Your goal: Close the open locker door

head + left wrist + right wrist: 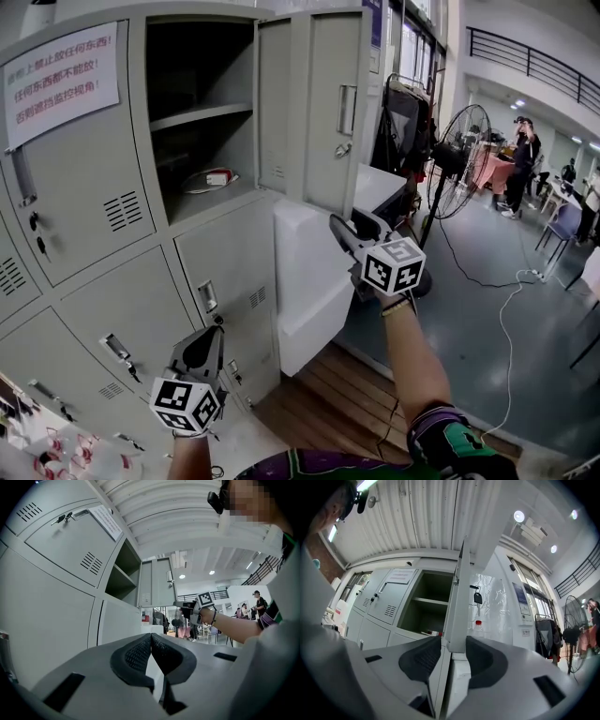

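Right gripper view: right gripper [453,649] has its ribbed black pads [419,660] clamped on the thin bottom edge of the flat grey sheet-metal locker door [459,597], which stands wide open. Left gripper [151,641] has its jaws together and empty, beside the lower lockers [141,319].

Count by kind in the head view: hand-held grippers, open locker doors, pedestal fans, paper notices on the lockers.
hand-held grippers: 2 (left hand-held gripper, right hand-held gripper)
open locker door: 1
pedestal fan: 1
paper notice: 1
total: 5
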{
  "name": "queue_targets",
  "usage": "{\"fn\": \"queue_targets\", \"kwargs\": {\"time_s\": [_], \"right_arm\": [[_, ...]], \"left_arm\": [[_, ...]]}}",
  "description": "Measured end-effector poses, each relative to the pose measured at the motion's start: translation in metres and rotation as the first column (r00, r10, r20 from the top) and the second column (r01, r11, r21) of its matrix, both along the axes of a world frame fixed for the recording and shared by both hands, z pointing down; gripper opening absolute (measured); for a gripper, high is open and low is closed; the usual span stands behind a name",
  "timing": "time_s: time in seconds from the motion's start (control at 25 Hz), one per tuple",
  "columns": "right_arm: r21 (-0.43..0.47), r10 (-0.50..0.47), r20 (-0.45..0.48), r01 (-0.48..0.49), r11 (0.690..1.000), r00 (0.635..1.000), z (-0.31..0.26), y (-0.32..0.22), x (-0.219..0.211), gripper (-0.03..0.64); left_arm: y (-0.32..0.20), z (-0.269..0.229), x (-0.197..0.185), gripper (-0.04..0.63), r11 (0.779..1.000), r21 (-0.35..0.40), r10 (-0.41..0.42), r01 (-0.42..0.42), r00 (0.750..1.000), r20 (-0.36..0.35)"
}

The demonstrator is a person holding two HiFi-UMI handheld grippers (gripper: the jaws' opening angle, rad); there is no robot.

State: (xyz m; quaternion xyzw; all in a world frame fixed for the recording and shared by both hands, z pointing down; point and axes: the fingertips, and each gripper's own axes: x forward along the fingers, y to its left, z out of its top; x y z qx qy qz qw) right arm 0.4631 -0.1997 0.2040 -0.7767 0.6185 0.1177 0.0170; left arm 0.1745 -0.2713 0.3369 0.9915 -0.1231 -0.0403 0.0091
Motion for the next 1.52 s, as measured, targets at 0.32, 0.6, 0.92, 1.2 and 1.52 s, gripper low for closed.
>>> {"fn": "queue_targets", "kwargs": {"time_s": [0.32,0.6,0.92,1.2,1.52], "right_arm": [[0.002,-0.048,-0.03,0.048,0.999,0.998,-0.002,-0.001,-0.023,0.117],[0.004,-0.089,-0.062,0.09,0.996,0.994,-0.002,-0.012,-0.057,0.123],[-0.021,-0.154,-0.109,0.153,0.988,0.982,-0.004,-0.029,-0.097,0.158],[0.052,-0.185,-0.071,0.189,0.981,0.98,-0.006,-0.046,-0.125,0.172],[0.112,-0.215,-0.074,0.223,0.968,0.974,-0.012,-0.069,-0.162,0.172]], "left_arm": [[0.002,0.001,-0.005,0.021,1.0,0.003,-0.007,0.007,1.0,0.003],[0.002,0.003,-0.015,0.021,1.0,0.0,-0.016,0.016,1.0,0.004],[-0.005,0.005,-0.039,0.021,0.999,-0.018,-0.051,0.051,0.999,0.002],[-0.016,0.018,-0.068,0.021,0.995,-0.045,-0.093,0.094,0.995,0.021],[-0.036,0.025,-0.104,0.021,0.987,-0.058,-0.149,0.151,0.988,0.041]]}}
